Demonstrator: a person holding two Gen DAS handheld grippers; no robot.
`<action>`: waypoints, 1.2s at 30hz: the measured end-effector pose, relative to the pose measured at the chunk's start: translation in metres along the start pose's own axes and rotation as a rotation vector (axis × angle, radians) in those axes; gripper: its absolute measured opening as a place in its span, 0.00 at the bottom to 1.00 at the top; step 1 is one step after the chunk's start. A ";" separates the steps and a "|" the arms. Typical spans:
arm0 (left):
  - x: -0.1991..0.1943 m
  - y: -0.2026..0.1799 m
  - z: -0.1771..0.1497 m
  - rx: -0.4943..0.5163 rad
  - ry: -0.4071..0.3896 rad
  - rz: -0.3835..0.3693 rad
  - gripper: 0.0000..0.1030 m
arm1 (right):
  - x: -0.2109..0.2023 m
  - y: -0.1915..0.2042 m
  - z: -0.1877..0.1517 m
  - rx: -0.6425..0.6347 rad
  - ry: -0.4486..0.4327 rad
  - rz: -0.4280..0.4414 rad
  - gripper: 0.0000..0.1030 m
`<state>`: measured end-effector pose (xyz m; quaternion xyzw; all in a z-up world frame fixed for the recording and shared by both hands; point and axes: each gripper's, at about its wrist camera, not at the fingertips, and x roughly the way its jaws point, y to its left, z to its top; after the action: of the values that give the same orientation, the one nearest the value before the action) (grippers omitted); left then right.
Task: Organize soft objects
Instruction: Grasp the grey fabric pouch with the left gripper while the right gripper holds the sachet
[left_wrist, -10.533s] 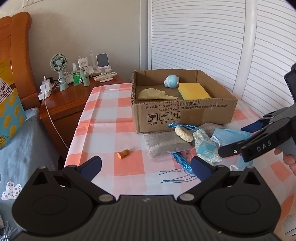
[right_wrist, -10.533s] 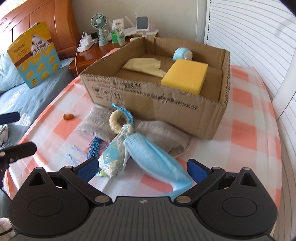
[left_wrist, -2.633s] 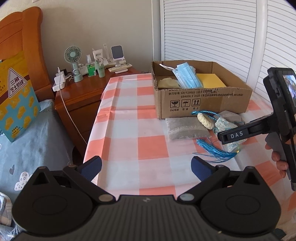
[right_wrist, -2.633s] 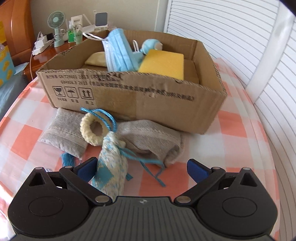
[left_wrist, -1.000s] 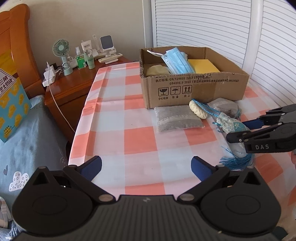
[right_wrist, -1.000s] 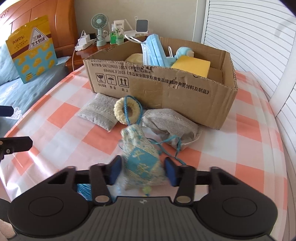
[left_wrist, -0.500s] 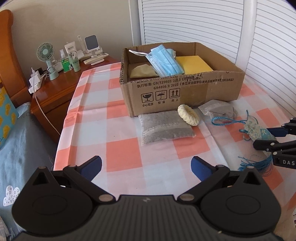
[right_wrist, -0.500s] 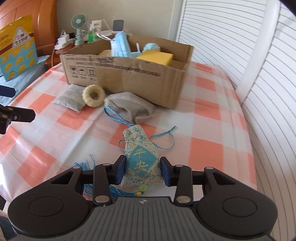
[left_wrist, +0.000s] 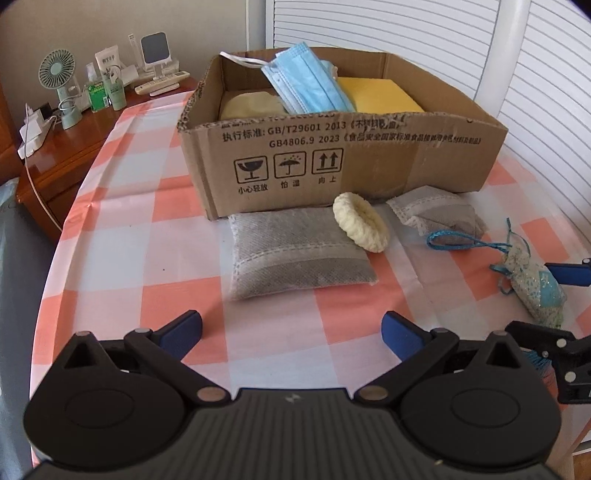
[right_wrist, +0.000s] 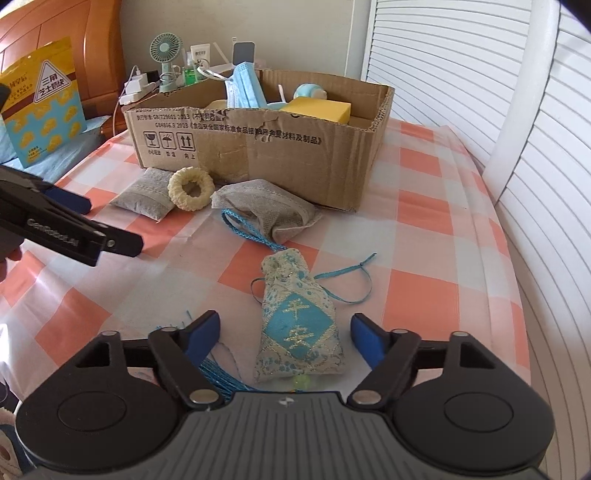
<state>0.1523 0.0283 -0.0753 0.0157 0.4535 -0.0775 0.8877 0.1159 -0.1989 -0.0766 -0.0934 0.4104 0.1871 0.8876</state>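
A blue-and-white sachet (right_wrist: 297, 325) with a blue cord and tassel lies on the checked cloth between the fingers of my right gripper (right_wrist: 286, 334), which is open around it. It also shows in the left wrist view (left_wrist: 535, 288). A cardboard box (left_wrist: 369, 162) holds a blue face mask (left_wrist: 306, 85), a yellow sponge (left_wrist: 376, 94) and a beige cloth. In front of it lie a grey pouch (left_wrist: 295, 251), a cream knitted ring (left_wrist: 360, 221) and a second grey pouch (left_wrist: 436, 214). My left gripper (left_wrist: 291, 332) is open and empty, near the first pouch.
A wooden nightstand (left_wrist: 55, 136) with a small fan, bottles and chargers stands at the far left. White slatted doors (left_wrist: 517, 55) run behind and to the right of the table. A yellow snack bag (right_wrist: 40, 99) leans on the bed.
My right gripper has opened and let go of the sachet, which now lies on the cloth between its fingers. My left gripper has moved closer to the box and the grey pouch.
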 end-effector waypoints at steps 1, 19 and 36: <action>0.002 0.000 -0.001 -0.003 0.002 0.001 1.00 | 0.001 0.000 0.000 -0.008 0.000 0.007 0.85; 0.030 0.000 0.031 0.050 -0.069 -0.004 1.00 | 0.008 0.005 -0.002 -0.029 -0.018 0.033 1.00; 0.015 0.003 0.023 0.081 -0.094 -0.039 0.66 | 0.007 0.007 -0.006 -0.016 -0.037 0.015 1.00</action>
<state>0.1796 0.0270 -0.0745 0.0394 0.4079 -0.1136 0.9051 0.1131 -0.1926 -0.0854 -0.0940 0.3932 0.1985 0.8928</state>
